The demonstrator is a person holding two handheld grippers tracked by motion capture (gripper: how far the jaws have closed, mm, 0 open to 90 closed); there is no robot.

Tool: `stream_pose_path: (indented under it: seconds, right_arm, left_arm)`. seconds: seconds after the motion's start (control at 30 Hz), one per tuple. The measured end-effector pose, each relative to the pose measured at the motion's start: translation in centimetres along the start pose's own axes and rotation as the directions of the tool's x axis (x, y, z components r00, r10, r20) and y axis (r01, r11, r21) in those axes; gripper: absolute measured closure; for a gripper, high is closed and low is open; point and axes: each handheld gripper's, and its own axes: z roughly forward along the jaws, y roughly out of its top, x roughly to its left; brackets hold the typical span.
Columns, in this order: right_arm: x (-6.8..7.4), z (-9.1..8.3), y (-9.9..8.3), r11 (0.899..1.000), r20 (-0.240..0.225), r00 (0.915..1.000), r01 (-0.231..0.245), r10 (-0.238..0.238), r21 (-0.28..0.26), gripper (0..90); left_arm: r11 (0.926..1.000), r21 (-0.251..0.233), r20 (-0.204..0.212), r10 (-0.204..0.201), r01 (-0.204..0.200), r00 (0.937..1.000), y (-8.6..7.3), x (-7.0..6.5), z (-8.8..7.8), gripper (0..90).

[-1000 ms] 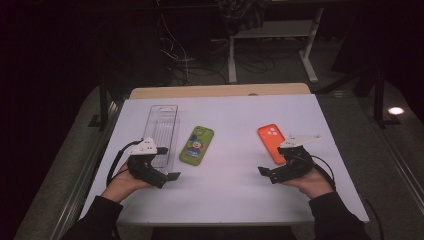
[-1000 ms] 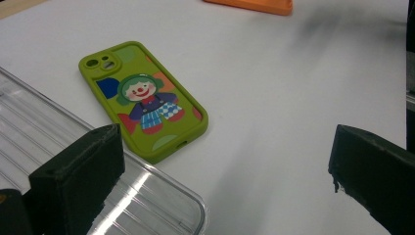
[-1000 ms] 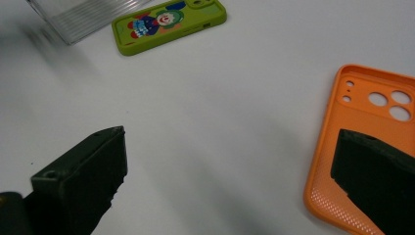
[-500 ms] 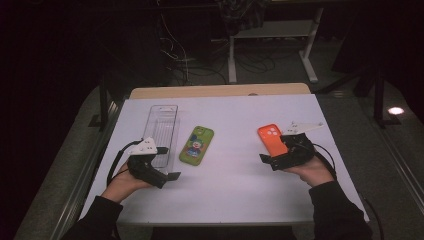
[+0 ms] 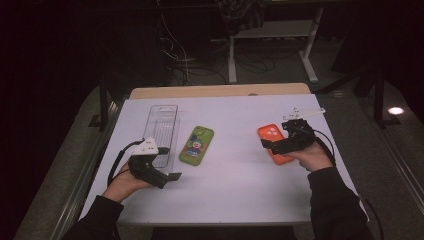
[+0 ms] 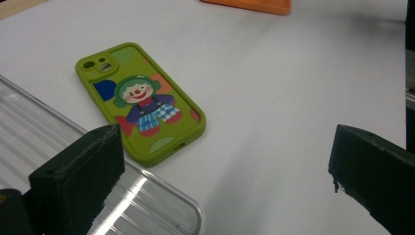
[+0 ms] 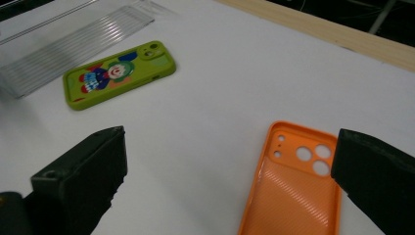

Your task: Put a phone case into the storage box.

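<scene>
in the high view the right claw (image 5: 274, 145) covers the near right part of the flat orange phone case (image 5: 270, 136). in the right gripper view the case's lower end (image 7: 293, 191) is cut off by the bottom edge — one corner sits behind a jaw. the clear ribbed plastic tray (image 6: 44, 147) runs off the left gripper view's left edge.

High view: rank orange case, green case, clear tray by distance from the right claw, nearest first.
From the right claw:
1. Orange case, right under it, on the table's right side.
2. Green case, mid-table, to its left.
3. Clear tray, far left, beyond the green case.
</scene>
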Motion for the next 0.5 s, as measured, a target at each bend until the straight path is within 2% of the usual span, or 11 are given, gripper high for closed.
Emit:
stream_pose_path:
  seconds: [0.3, 0.4, 0.5]
  right_arm:
    - [-1.3, 1.2, 1.3, 1.0, 0.035, 0.9992, -0.018, 0.017, 0.017, 0.0]
    - [-2.1, 1.6, 1.7, 0.999, 0.065, 0.9971, -0.039, 0.039, -0.006, 0.0]
    - [-2.4, 2.0, 1.9, 0.999, 0.081, 0.9957, -0.044, 0.045, -0.004, 0.0]
  left_arm:
    - [0.9999, 0.008, -0.002, 0.007, -0.007, 1.0, 0.0, 0.1, 0.0, 0.0]
    - [1.0, 0.004, -0.001, 0.006, -0.006, 1.0, 0.0, 0.1, 0.0, 0.0]
    - [1.0, 0.005, 0.001, 0.003, -0.003, 1.0, 0.0, 0.1, 0.1, 0.0]
